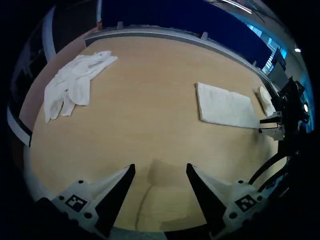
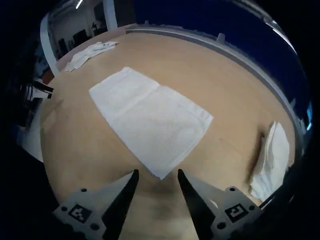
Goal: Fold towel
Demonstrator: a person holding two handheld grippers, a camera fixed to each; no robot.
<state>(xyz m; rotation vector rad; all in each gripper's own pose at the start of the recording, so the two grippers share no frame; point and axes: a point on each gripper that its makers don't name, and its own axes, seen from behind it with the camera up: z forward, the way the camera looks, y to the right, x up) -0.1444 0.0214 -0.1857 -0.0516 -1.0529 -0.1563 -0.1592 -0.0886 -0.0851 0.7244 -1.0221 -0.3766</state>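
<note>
- The towel lies flat on the tabletop, a white rectangle with a crease across its middle. In the right gripper view one corner points toward the camera.
- In the left gripper view the same towel sits toward the right side of the tabletop, well ahead of that claw.
- The right claw is open, its dark fingers either side of the towel's near corner, and it has hold of nothing. I cannot tell whether the tips touch the cloth.
- The left claw is spread wide over bare wood and holds nothing.
- In the left gripper view the right claw shows at the towel's right end.
- A crumpled towel lies near the far left corner, well apart from the flat one; it shows far off in the right gripper view too.
- A folded cloth rests near the tabletop's right edge.
- The tabletop is pale wood with a grey rail along its far edge.
- Behind the rail stands a dark blue wall; the room beyond is dim.
</note>
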